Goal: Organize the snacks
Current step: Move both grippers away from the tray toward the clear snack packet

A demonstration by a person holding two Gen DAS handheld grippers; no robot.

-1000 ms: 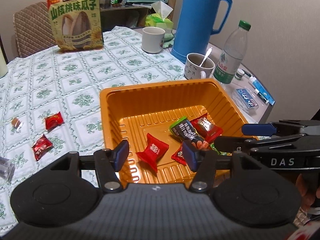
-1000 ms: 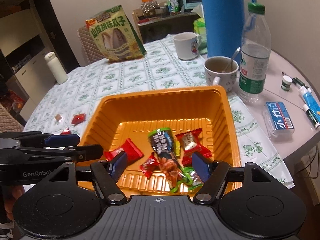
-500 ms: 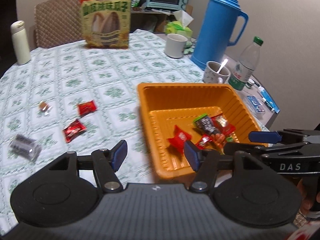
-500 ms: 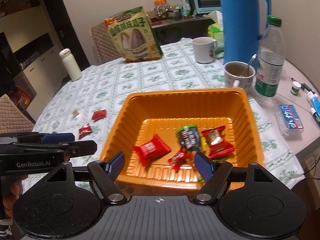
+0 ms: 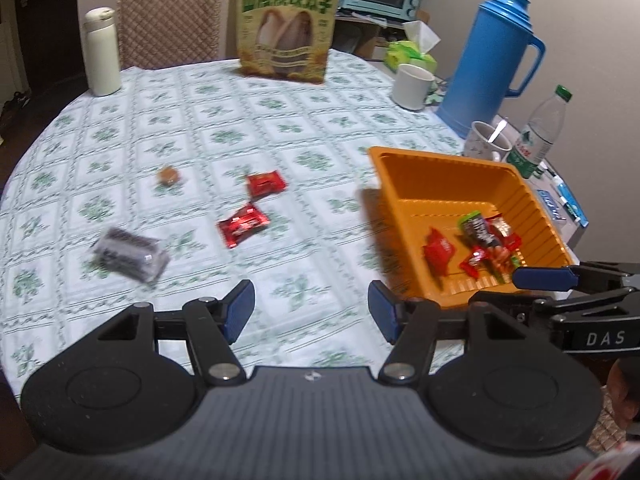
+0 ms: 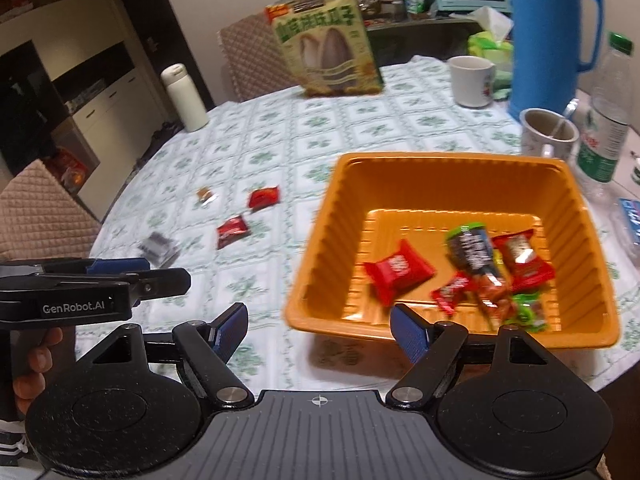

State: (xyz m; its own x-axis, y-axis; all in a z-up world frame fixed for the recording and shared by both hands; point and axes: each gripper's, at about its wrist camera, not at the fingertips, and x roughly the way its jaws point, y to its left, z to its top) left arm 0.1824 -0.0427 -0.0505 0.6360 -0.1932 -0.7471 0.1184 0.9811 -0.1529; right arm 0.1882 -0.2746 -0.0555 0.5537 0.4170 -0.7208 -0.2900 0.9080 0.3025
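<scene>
An orange tray [image 5: 416,160] [image 6: 320,240] on the round table holds several wrapped snacks, among them a red pack [image 6: 398,270] and a dark bar [image 6: 470,246]. On the cloth to its left lie two red packs [image 5: 266,183] [image 5: 242,226], a small brown candy [image 5: 168,176] and a grey wrapped snack [image 5: 130,256]. My left gripper [image 5: 311,312] is open and empty above the cloth, left of the tray. My right gripper [image 6: 318,326] is open and empty at the tray's near left corner.
A sunflower-seed bag [image 5: 286,28] stands at the back. A blue thermos [image 5: 492,64], two mugs [image 5: 412,86] [image 5: 486,142], a water bottle [image 5: 540,136] and a white flask [image 5: 102,58] ring the table. A chair [image 6: 36,208] stands at left.
Both grippers have pulled back and swung left, away from the tray. The loose snacks on the cloth have come into full view. Both stay open and empty.
</scene>
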